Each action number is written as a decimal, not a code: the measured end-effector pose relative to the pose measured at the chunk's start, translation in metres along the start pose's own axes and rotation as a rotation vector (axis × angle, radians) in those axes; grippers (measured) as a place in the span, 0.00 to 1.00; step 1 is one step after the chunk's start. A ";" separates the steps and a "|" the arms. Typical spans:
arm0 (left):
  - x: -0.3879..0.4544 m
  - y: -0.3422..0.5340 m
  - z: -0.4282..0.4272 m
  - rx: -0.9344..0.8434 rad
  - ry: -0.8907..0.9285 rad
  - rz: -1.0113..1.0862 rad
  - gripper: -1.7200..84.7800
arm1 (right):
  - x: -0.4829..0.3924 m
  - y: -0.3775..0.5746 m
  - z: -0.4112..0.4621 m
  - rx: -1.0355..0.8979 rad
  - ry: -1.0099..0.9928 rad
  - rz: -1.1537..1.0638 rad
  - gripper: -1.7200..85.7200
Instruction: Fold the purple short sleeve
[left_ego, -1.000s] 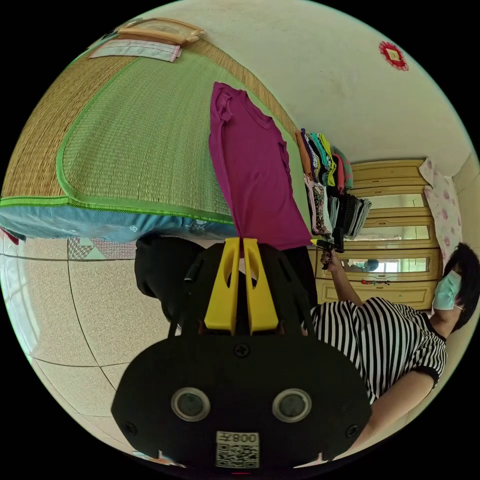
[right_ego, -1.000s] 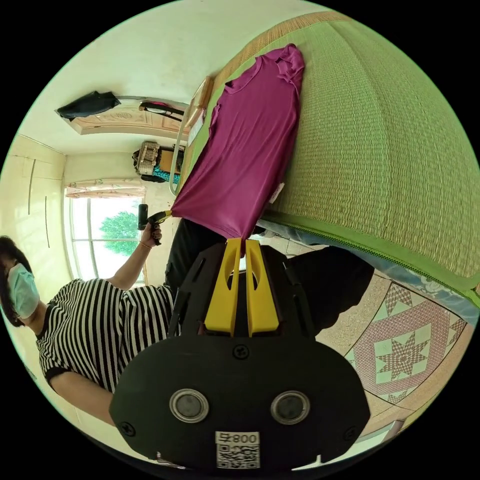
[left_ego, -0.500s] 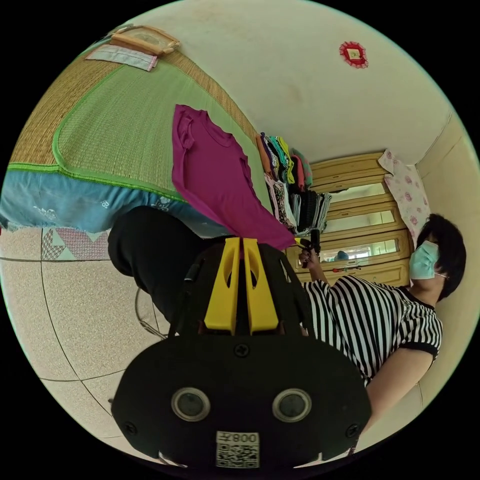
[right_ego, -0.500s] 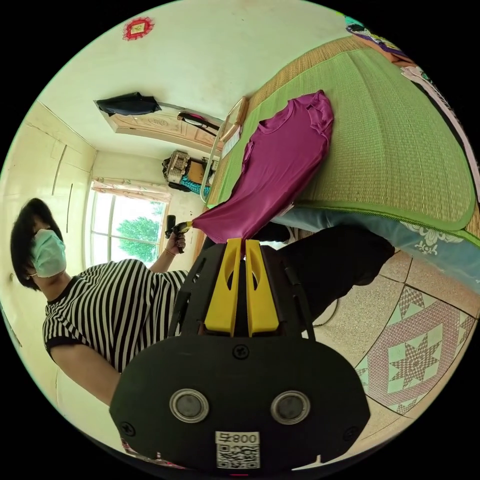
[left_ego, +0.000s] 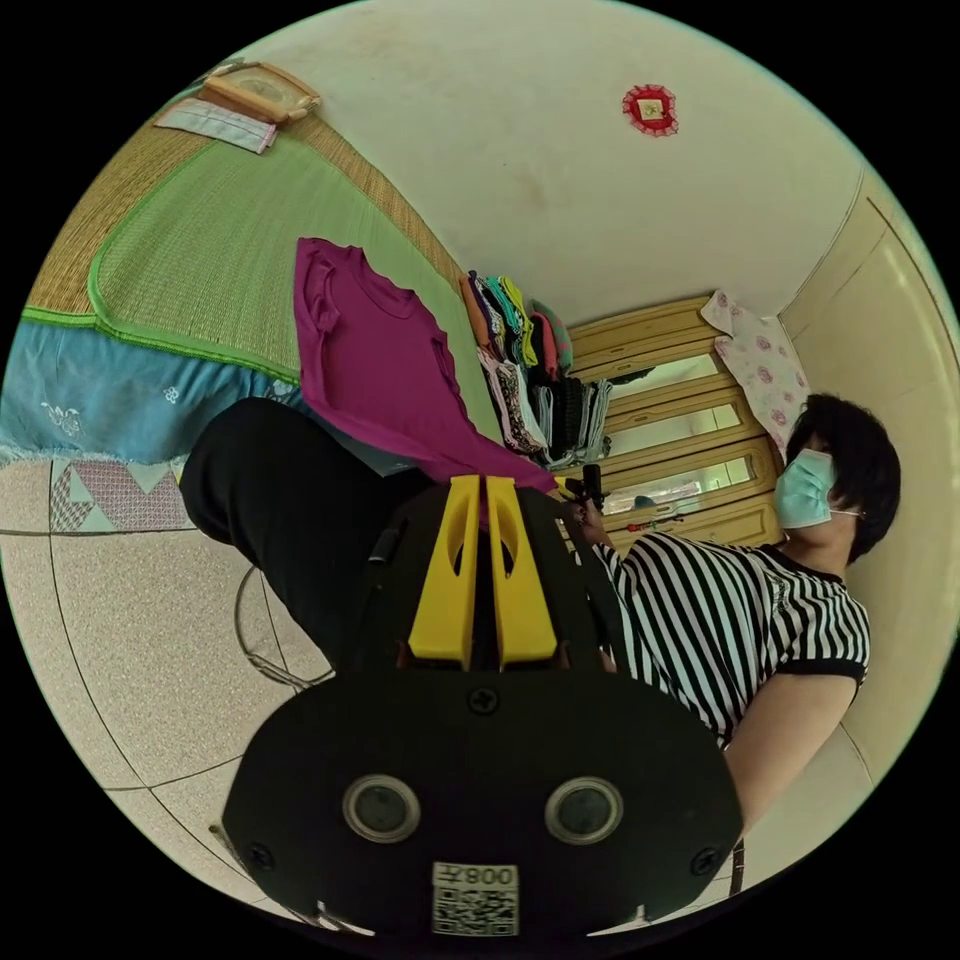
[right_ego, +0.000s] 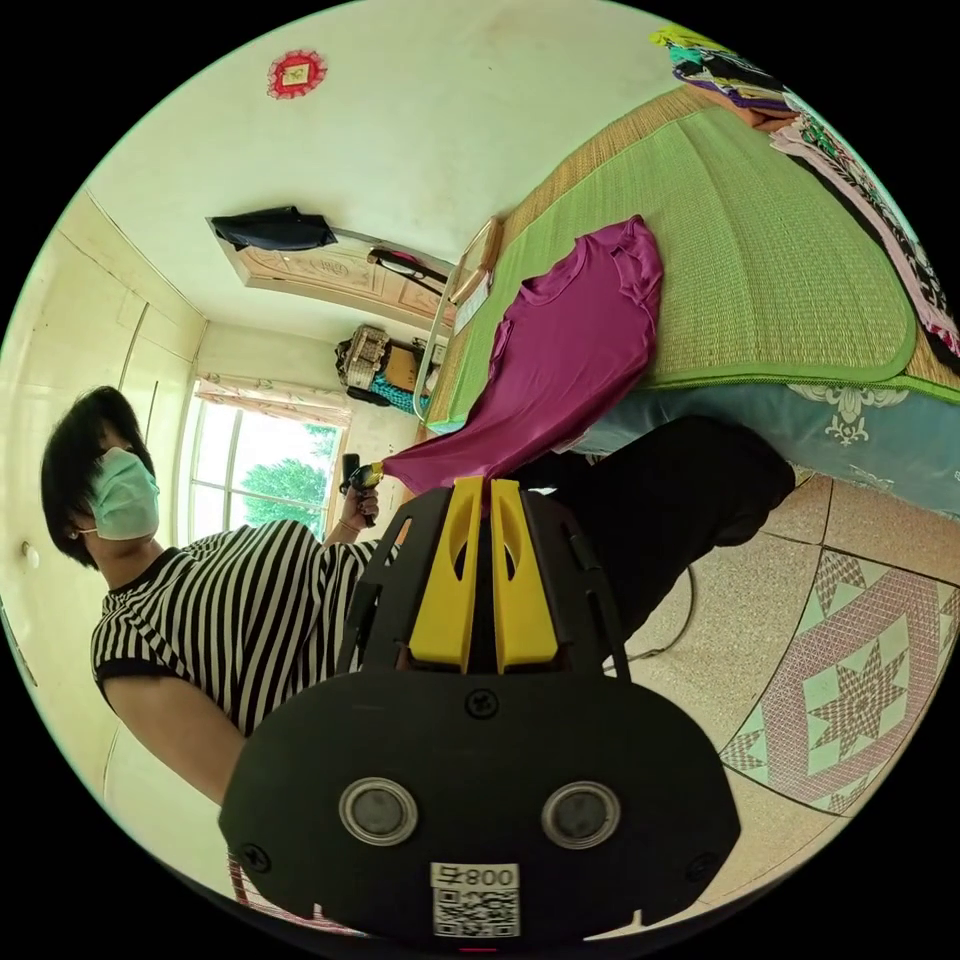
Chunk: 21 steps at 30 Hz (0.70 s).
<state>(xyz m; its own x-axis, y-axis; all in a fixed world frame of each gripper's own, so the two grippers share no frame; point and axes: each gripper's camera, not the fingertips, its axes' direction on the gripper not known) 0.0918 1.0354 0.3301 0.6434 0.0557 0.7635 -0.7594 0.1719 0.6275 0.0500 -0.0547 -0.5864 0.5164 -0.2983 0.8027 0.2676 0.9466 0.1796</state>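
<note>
The purple short-sleeve shirt lies stretched from the green mat on the bed out over the bed's edge, its hem held up in the air. My left gripper is shut on one hem corner. My right gripper is shut on the other hem corner of the shirt. In the left gripper view the right gripper shows at the far hem corner in a hand. In the right gripper view the left gripper shows likewise. The collar and sleeves rest on the mat.
A green woven mat covers the bed with a blue skirt below. A row of folded clothes stands beside the shirt. A person in a striped top and black trousers stands at the bed's edge on a tiled floor.
Both grippers have pulled back from the bed with the hem, drawing the shirt toward the bed's edge; more of it now hangs past the mat. Both jaws stayed shut.
</note>
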 end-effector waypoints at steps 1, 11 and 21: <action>-0.004 -0.002 0.001 0.004 0.012 -0.003 0.03 | 0.002 0.001 0.000 0.005 -0.001 0.002 0.03; -0.019 -0.047 0.007 0.031 0.037 0.034 0.03 | 0.021 -0.011 -0.001 0.072 0.010 -0.014 0.03; -0.038 -0.138 0.015 0.077 0.052 0.053 0.03 | 0.052 -0.073 0.003 0.118 0.035 -0.023 0.03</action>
<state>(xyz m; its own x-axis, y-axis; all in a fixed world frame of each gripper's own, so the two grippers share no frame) 0.1706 0.9951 0.2171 0.6051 0.1142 0.7880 -0.7962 0.0911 0.5982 0.0547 -0.1390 -0.5555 0.5396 -0.3221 0.7778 0.1835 0.9467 0.2648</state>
